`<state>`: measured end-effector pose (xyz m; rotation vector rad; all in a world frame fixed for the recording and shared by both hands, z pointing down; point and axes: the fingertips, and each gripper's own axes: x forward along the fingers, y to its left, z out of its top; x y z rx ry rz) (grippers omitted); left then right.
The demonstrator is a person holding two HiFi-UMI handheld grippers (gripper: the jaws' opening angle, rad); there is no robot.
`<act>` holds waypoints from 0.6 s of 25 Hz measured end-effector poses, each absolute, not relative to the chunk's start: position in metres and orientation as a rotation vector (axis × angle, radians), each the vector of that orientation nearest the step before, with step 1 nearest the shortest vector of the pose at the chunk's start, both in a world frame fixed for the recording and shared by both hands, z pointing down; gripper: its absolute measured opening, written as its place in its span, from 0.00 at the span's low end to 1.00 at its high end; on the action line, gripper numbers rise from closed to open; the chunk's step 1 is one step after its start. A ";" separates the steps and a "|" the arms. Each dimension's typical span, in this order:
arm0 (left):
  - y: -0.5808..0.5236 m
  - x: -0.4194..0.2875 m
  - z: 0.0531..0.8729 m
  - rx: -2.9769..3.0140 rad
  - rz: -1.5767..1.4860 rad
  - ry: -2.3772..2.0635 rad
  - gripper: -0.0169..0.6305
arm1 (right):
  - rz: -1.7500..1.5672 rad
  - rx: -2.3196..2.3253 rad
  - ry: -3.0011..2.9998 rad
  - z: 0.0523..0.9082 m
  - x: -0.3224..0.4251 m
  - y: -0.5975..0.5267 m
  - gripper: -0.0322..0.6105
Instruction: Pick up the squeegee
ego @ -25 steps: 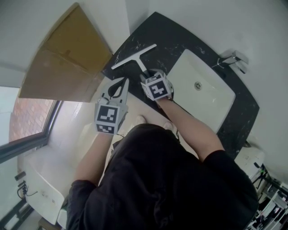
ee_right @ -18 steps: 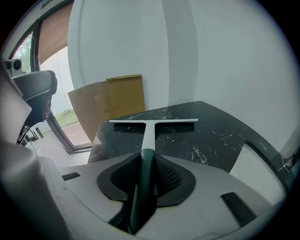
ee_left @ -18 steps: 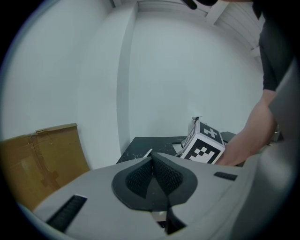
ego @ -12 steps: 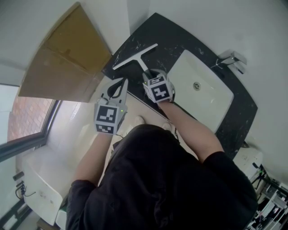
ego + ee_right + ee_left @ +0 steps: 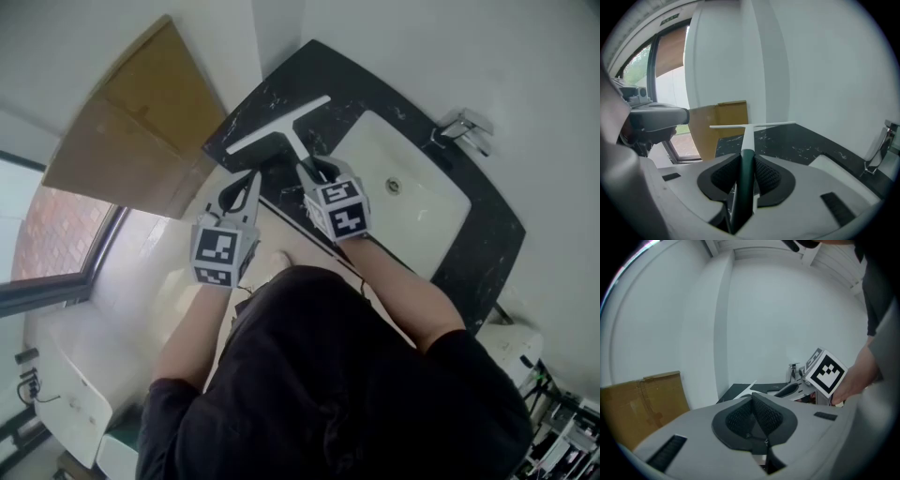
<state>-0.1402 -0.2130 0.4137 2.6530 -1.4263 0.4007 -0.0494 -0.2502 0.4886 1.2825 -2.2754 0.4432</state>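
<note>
The squeegee (image 5: pixel 281 127) has a long white blade and a dark green handle (image 5: pixel 746 159). My right gripper (image 5: pixel 314 171) is shut on that handle, whose pads press on it from both sides in the right gripper view (image 5: pixel 746 166). The blade (image 5: pixel 752 125) stands crosswise ahead of the jaws, lifted off the black countertop (image 5: pixel 370 89). My left gripper (image 5: pixel 249 180) hovers just left of the right one, at the counter's near edge. It is shut with nothing between its pads (image 5: pixel 753 401).
A white sink basin (image 5: pixel 412 202) is set in the counter to the right, with a chrome faucet (image 5: pixel 461 127) behind it. A cardboard sheet (image 5: pixel 141 131) leans on the wall at the left, above a window (image 5: pixel 56 248). White walls close in behind the counter.
The right gripper has closed on the handle and raised the squeegee off the counter. The left gripper has drifted a little forward and up.
</note>
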 end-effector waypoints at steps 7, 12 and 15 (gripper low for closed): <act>-0.156 -0.098 0.391 2.638 0.375 -1.527 0.04 | 0.363 1.242 -2.456 0.424 -0.014 -0.192 0.21; -0.117 -0.068 0.376 2.653 0.380 -1.601 0.04 | 0.307 1.183 -2.576 0.387 0.003 -0.149 0.21; -0.097 -0.057 0.370 2.687 0.389 -1.618 0.04 | 0.270 1.172 -2.615 0.374 0.011 -0.130 0.21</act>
